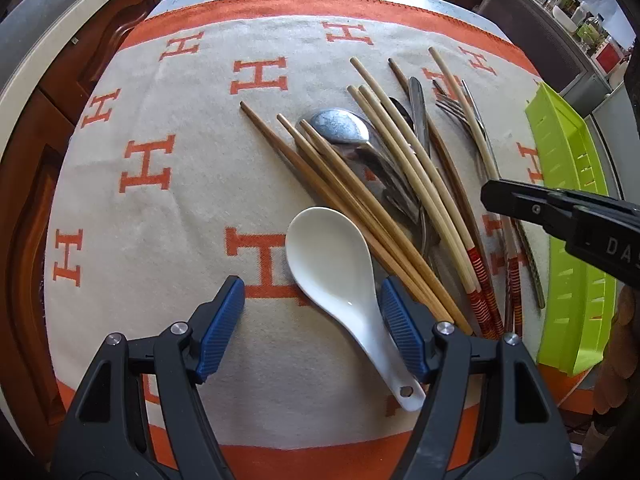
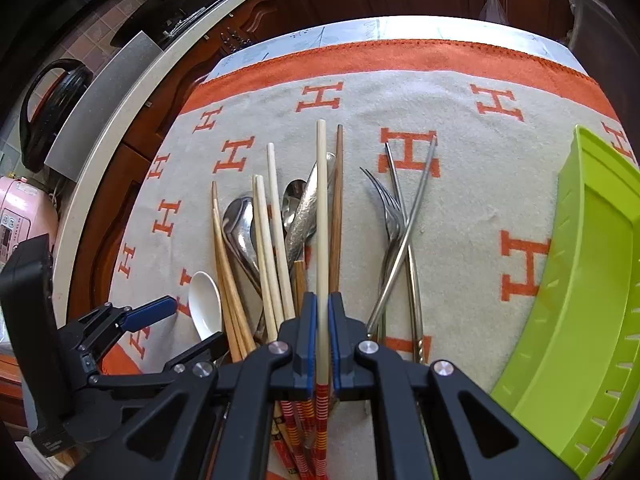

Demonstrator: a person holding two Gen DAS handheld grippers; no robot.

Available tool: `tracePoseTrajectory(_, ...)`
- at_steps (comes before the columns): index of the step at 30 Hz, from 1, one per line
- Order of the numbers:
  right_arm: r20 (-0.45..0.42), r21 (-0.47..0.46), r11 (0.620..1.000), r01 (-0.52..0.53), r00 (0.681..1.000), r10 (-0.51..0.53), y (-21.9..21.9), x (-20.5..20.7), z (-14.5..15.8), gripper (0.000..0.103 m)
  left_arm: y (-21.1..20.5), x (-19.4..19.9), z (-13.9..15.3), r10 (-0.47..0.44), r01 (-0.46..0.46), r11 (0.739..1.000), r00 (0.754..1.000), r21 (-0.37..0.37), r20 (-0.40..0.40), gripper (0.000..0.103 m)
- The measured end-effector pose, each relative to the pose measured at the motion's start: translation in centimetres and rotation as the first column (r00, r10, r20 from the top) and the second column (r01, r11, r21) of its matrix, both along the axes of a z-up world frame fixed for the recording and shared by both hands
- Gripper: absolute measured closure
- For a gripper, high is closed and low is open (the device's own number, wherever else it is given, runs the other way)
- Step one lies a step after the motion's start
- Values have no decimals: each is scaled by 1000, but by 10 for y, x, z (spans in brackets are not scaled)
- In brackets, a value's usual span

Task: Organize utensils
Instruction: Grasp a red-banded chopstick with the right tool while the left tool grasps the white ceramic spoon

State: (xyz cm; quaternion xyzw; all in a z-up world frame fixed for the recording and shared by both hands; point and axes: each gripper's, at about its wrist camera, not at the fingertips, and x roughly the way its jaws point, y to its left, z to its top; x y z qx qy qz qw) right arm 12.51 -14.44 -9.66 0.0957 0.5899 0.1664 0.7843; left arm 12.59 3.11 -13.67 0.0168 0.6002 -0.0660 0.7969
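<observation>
On the cloth-covered table [image 2: 460, 208], cream with orange H marks, a mixed pile of utensils lies between both grippers and a lime green tray.

Right gripper [image 2: 322, 334]: jaws clamped narrow on 1 pale chopstick [image 2: 321, 216] with a red-striped butt end. Grip sits just above the stripes; the stick runs straight away from the camera, over the rest of the pile. From the left wrist view only the gripper's black body shows, at the right edge, so grip is unreadable from there.

Left gripper [image 1: 312, 322]: jaws wide, nothing clamped. White ceramic spoon [image 1: 334, 268] lies between the blue pads, bowl far, handle near. Right pad [image 1: 400, 328] is against or just beside the spoon handle; contact can't be confirmed. Left pad is well clear of it.

Pile contents:
- brown wooden chopsticks [image 1: 340, 200], fanned just right of the white spoon
- more pale chopsticks with red-striped ends
- metal spoon [image 1: 340, 126], bowl far, partly under the chopsticks
- fork [image 2: 386, 208], right side of pile, crossed by a pair of metal chopsticks [image 2: 404, 220]

Green tray [image 2: 580, 272]: slotted sides, far right of the cloth, apart from the pile. The visible part of the inside holds no utensils.
</observation>
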Motion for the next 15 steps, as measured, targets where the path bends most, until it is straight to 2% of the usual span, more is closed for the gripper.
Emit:
tracePoseTrajectory(3, 5, 7, 1000, 0, 1000, 0, -2, -2, 1, 97, 2, 3, -6, 22, -22, 1000, 1000, 8, -19, 34)
tracePoseTrajectory(10, 7, 23, 1000, 8, 1000, -9, -7, -6, 2, 97, 7, 2, -6, 60, -61, 998, 998, 5, 15, 37)
tracePoseTrajectory(11, 7, 26, 1000, 11, 1000, -12, -8, -6, 2, 97, 8, 2, -6, 67, -67, 998, 997, 8, 29, 44)
tracePoseTrajectory(14, 7, 36, 999, 17, 1000, -17, -10, -9, 3, 97, 11, -2, -2, 88, -90, 995, 994, 32, 71, 76)
tracePoseTrajectory(15, 8, 40, 999, 18, 1000, -19, -11, -10, 4, 97, 12, -2, -2, 93, -94, 995, 993, 20, 66, 77)
